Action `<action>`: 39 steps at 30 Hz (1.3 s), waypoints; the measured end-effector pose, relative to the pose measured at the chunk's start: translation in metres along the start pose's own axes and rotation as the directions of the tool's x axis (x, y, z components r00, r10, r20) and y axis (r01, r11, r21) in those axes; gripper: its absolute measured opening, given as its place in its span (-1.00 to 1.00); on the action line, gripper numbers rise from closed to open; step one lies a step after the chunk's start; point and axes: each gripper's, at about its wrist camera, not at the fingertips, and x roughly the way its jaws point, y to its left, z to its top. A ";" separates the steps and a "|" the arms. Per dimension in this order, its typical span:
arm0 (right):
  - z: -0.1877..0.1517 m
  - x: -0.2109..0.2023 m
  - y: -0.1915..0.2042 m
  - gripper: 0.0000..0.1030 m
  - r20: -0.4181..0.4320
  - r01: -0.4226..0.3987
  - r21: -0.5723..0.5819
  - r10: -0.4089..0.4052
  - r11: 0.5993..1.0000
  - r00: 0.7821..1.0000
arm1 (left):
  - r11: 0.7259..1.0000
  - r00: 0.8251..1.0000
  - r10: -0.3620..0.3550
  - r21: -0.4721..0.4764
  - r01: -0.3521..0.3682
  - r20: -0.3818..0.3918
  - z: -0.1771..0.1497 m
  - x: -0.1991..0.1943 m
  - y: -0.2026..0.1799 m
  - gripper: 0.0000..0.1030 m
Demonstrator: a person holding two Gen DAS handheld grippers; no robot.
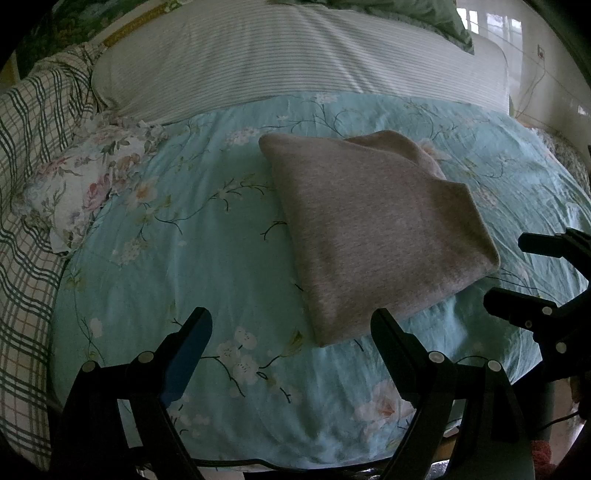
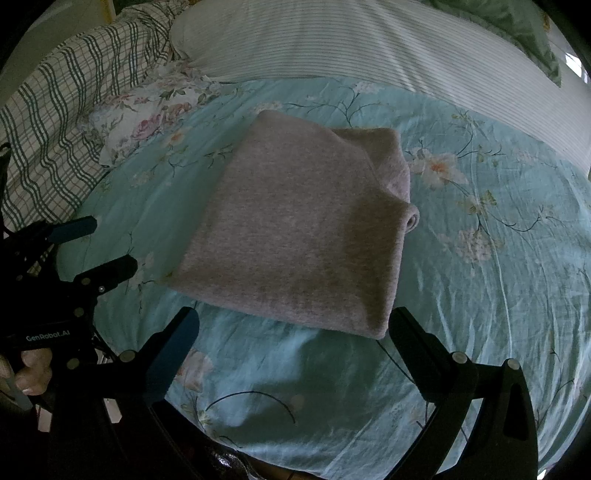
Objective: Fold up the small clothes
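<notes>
A grey knit garment lies folded into a flat rectangle on the light blue floral bedspread; it also shows in the right wrist view. My left gripper is open and empty, held just short of the garment's near corner. My right gripper is open and empty, held just short of the garment's near edge. The right gripper shows at the right edge of the left wrist view. The left gripper shows at the left edge of the right wrist view.
A striped white pillow lies across the back of the bed. A plaid blanket and a small floral cloth lie at the left. A green cushion sits at the far back right.
</notes>
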 end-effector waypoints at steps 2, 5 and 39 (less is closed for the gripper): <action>-0.001 0.000 0.000 0.99 0.000 0.001 0.001 -0.001 1.000 1.000 | 1.000 1.000 0.000 -0.001 0.000 0.000 0.000 0.000 0.000 0.72; 0.001 0.002 -0.004 0.99 -0.002 -0.001 0.000 0.001 1.000 1.000 | 1.000 1.000 0.000 -0.001 0.000 0.001 0.000 0.000 -0.001 0.72; -0.001 -0.001 -0.009 0.99 0.002 0.002 0.004 -0.002 1.000 1.000 | 1.000 1.000 -0.012 0.008 0.012 0.010 0.001 -0.003 -0.008 0.72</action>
